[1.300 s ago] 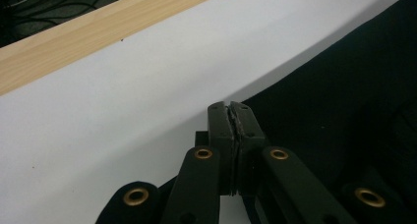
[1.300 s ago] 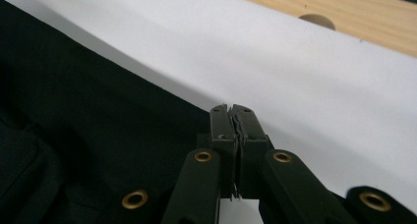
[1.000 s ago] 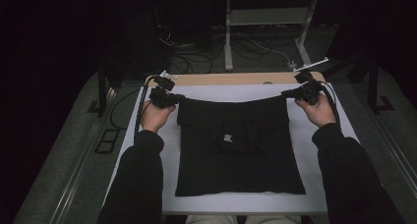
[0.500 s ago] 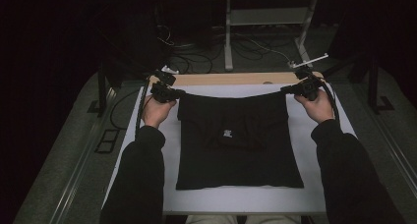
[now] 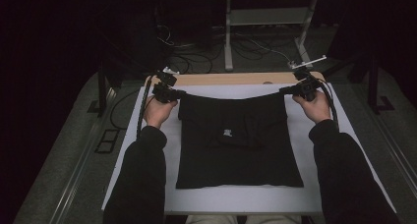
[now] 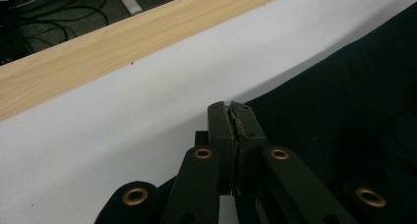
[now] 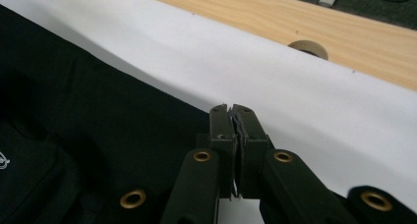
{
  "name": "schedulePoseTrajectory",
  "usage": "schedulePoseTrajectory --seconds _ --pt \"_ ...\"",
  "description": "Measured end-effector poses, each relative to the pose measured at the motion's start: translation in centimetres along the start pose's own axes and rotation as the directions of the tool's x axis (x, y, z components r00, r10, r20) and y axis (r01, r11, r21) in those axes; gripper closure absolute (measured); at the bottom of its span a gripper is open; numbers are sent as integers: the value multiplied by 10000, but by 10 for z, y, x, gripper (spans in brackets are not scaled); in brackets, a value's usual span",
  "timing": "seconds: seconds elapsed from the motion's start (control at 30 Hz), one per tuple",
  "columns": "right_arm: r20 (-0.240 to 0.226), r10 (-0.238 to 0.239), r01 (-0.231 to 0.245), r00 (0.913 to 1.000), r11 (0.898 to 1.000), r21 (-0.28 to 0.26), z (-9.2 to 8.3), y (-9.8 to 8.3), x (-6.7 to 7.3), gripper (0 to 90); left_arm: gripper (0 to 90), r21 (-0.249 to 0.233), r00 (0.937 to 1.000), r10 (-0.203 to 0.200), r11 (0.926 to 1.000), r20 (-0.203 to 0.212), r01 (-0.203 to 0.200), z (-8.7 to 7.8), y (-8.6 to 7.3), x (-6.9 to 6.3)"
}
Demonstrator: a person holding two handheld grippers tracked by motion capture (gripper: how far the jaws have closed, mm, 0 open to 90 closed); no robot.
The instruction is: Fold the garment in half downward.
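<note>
A black garment (image 5: 241,145) with a small white logo (image 5: 227,133) lies folded on a white sheet (image 5: 236,199). Its far edge hangs stretched in a shallow curve between my two grippers. My left gripper (image 5: 183,93) is shut on the far left corner. My right gripper (image 5: 282,90) is shut on the far right corner. In the left gripper view the jaws (image 6: 230,106) meet with a thin layer of cloth pinched between them, and the black cloth (image 6: 344,101) spreads to their right. In the right gripper view the jaws (image 7: 230,107) are likewise pinched together, with the cloth (image 7: 98,106) to their left.
The wooden table (image 5: 231,79) shows as a bare strip beyond the sheet, with a round hole (image 7: 309,48) near the right gripper. Cables (image 5: 187,62) and a metal stand (image 5: 228,42) are on the floor behind the table. The person's dark sleeves (image 5: 142,175) lie over both sides of the sheet.
Both hands have shifted slightly toward the far edge of the table. The garment's far edge is drawn tighter between the grippers, and its near edge has slid a little away from the person.
</note>
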State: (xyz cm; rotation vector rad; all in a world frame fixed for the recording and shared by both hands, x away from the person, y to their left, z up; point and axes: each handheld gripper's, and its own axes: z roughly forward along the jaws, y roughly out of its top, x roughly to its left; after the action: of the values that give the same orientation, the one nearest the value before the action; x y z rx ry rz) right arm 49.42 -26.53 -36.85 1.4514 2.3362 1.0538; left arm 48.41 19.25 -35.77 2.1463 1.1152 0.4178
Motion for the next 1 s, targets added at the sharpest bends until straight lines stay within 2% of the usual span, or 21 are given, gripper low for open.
schedulePoseTrajectory --seconds 0.4,0.53,0.6,0.67,0.8,0.83,0.9,1.0 --pt "-261 340 -335 9991 9992 202 21 -5 -7 859 872 316 9996 -198 9993 223 190 21 -8 6" --pt "-434 533 -526 9976 9985 178 23 -7 -9 837 856 331 9993 -314 9990 209 306 23 -9 7" --pt "-591 716 -707 9957 9974 171 23 -7 -10 801 804 241 9991 -416 9989 106 414 22 -9 7" --pt "-465 608 -594 9971 9978 303 24 -8 -9 777 790 -30 9978 -608 9981 270 609 20 -10 8" --pt "-605 678 -664 9959 9975 256 24 -8 -7 706 654 -286 9972 -741 9968 98 744 15 -12 10" --pt "-551 633 -618 9965 9977 283 24 -8 -5 668 641 -515 9971 -748 9958 120 753 14 -13 9" --pt "-379 343 -334 9987 9991 243 25 -8 -2 609 606 -824 9951 -885 9923 451 920 11 -15 10" --pt "-423 270 -268 9987 9996 48 23 -7 3 536 505 -996 9902 -1233 9866 663 1295 9 -16 11"
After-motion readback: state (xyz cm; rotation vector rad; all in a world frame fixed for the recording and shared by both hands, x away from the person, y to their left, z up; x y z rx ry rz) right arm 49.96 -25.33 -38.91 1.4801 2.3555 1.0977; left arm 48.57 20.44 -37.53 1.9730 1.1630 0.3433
